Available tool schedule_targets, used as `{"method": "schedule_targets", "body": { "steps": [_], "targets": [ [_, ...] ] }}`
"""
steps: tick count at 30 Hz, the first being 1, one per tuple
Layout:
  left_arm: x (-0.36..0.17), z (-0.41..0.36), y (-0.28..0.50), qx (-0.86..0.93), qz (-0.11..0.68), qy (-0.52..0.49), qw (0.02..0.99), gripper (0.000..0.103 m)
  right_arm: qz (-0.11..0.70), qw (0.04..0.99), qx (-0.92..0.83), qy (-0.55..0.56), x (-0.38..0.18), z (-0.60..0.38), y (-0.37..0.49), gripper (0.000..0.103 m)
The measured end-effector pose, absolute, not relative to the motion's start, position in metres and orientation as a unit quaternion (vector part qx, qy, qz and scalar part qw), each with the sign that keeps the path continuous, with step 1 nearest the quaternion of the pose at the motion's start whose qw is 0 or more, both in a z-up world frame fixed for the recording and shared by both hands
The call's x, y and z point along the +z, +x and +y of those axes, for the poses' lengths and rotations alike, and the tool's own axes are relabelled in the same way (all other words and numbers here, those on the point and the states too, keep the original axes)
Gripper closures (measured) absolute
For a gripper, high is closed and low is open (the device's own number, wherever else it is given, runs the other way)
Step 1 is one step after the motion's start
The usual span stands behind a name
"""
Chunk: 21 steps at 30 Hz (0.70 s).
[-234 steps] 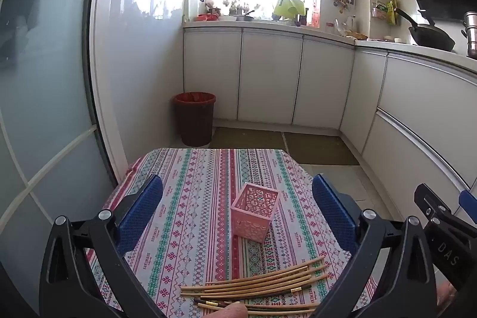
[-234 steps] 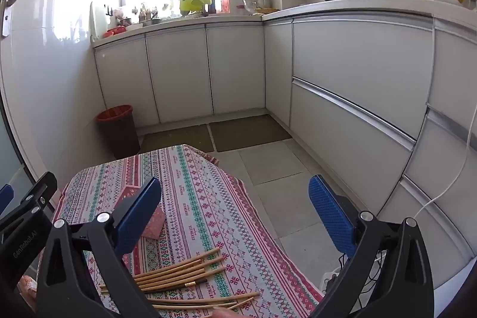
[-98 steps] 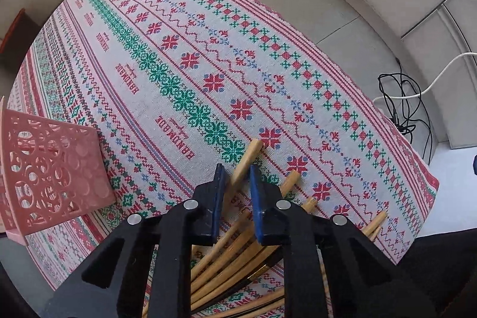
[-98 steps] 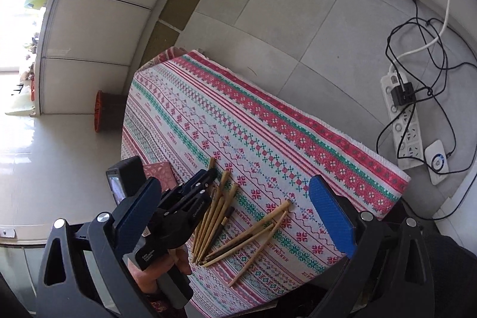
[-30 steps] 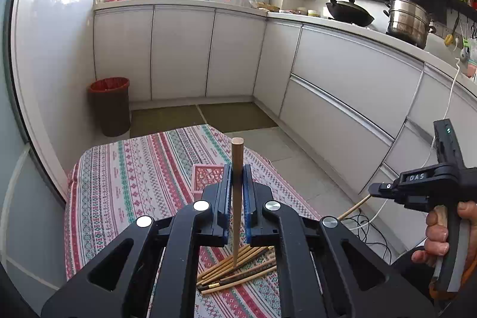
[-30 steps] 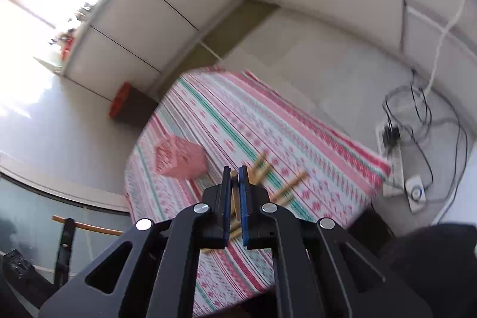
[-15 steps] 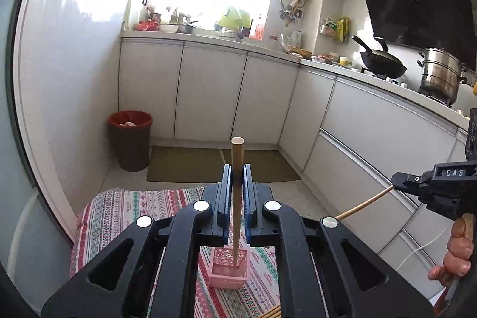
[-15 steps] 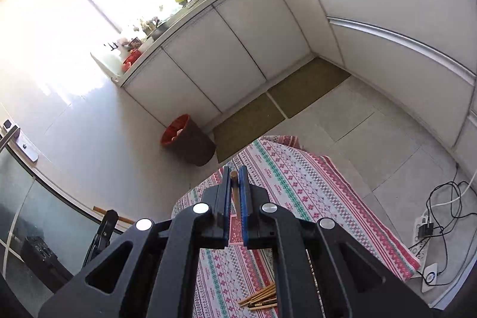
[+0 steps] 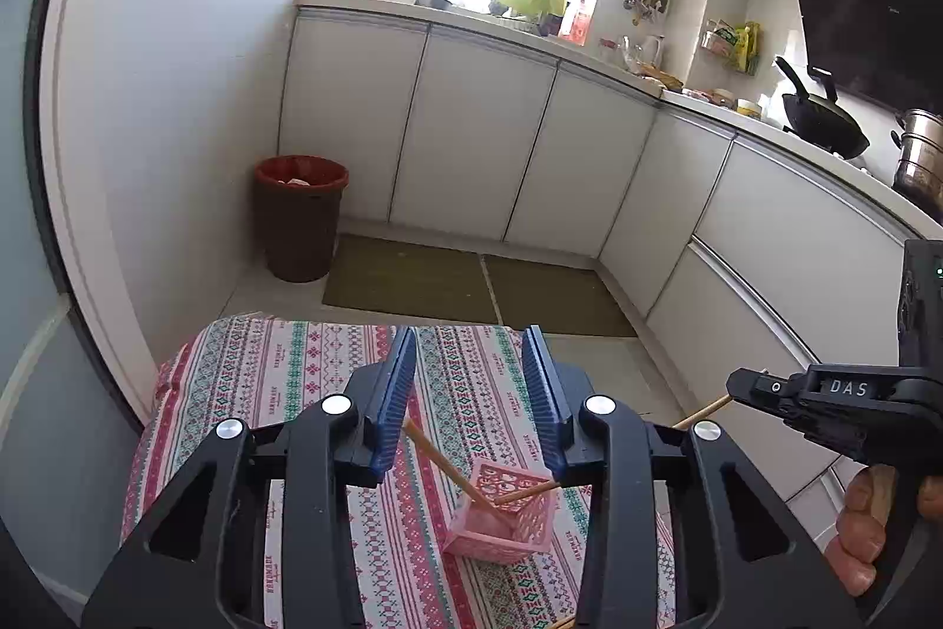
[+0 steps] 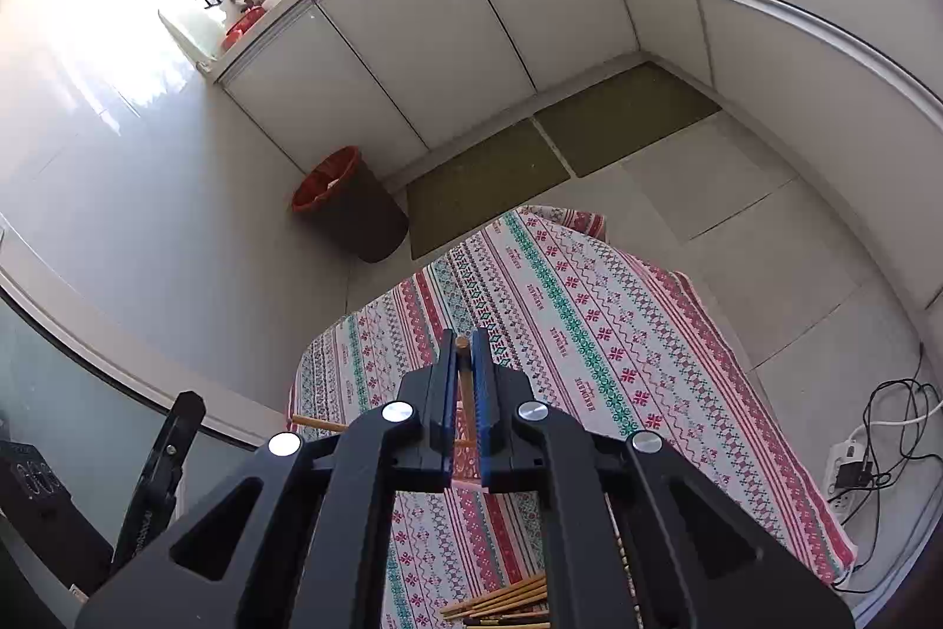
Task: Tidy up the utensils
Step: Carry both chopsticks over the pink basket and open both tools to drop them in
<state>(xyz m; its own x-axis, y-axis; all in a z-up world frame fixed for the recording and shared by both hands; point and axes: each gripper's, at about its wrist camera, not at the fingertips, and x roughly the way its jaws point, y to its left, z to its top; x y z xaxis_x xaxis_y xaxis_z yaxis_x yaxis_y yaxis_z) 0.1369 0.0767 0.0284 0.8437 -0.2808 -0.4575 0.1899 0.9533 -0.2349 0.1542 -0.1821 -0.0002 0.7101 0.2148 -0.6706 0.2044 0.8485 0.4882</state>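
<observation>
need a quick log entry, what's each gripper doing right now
Left gripper: open, holding nothing.
Right gripper: shut on a chopstick.

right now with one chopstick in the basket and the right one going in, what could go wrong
The released chopstick leans steeply out of the small pink basket, so it might tip the basket or get knocked by the open left tool. The right tool grips its chopstick near one end; the tip at the rim could push the light basket along the tablecloth.
</observation>
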Motion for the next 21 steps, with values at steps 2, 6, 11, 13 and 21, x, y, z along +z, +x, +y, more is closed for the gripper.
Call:
{"method": "schedule_targets", "body": {
  "steps": [2,6,11,13,21],
  "targets": [
    [0.029,0.084,0.135,-0.117,0.252,-0.094,0.956,0.065,0.388,0.882,-0.001,0.269,-0.006,-0.176,0.161,0.098],
    [0.03,0.09,0.135,-0.112,0.254,-0.096,0.956,0.057,0.398,0.881,-0.005,0.258,-0.018,-0.166,0.175,0.094],
    [0.03,0.086,0.13,-0.111,0.257,-0.083,0.956,0.052,0.388,0.891,-0.015,0.237,-0.02,-0.158,0.169,0.072],
    [0.03,0.083,0.128,-0.109,0.258,-0.079,0.957,0.046,0.377,0.899,-0.024,0.224,-0.017,-0.157,0.162,0.064],
    [0.034,0.068,0.106,-0.102,0.247,-0.062,0.962,0.031,0.344,0.923,-0.071,0.156,-0.008,-0.155,0.121,0.05]
  ]
}}
